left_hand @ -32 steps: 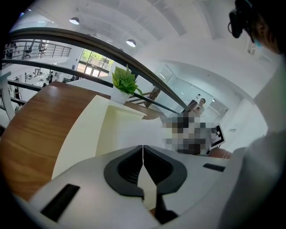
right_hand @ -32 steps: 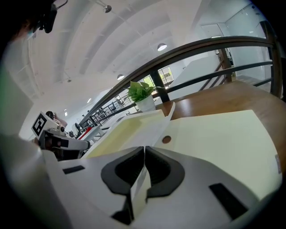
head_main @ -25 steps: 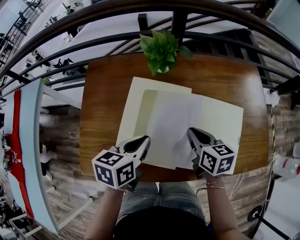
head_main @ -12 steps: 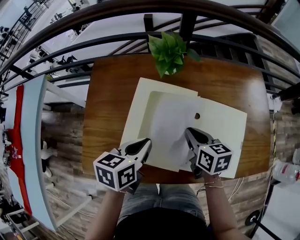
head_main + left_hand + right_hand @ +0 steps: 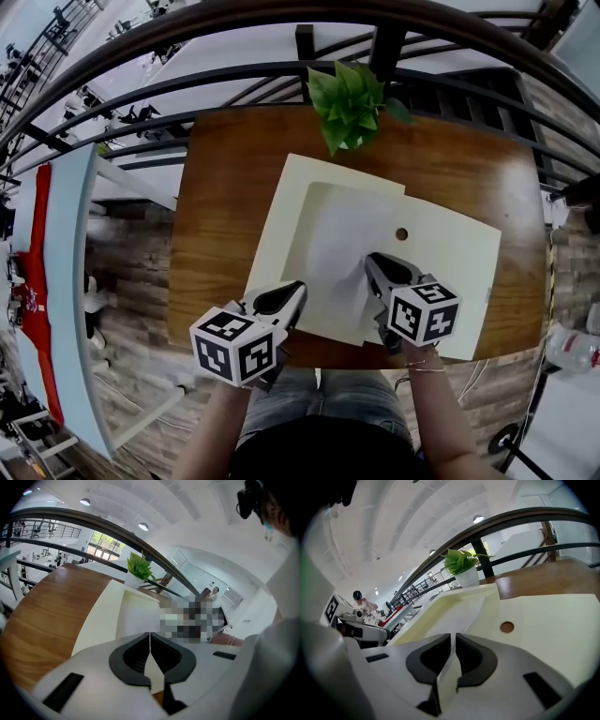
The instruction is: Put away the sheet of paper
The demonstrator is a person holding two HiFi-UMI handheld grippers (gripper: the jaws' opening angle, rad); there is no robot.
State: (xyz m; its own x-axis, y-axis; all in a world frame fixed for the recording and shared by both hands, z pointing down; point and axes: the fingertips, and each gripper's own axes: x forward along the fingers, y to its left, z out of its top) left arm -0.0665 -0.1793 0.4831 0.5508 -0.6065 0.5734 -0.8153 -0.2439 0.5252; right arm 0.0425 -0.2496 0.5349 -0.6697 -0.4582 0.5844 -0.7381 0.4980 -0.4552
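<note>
Pinching sheet of paper (image 5: 342, 246) — right tool (image 5: 372, 265), jaws closed; left tool (image 5: 296, 291) clamped on folder (image 5: 277, 206) edge.

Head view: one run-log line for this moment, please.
left gripper shut on cream paper folder | right gripper shut on white sheet of paper | sheet lying in open folder | on brown wooden table

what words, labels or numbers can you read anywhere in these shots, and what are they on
No readable text in any view.
Sheet of paper: blank on the side shown.
Cream folder: no print, only a round hole.
Cube on the left gripper and cube on the right gripper: black-and-white square patterns, no letters or digits.
</note>
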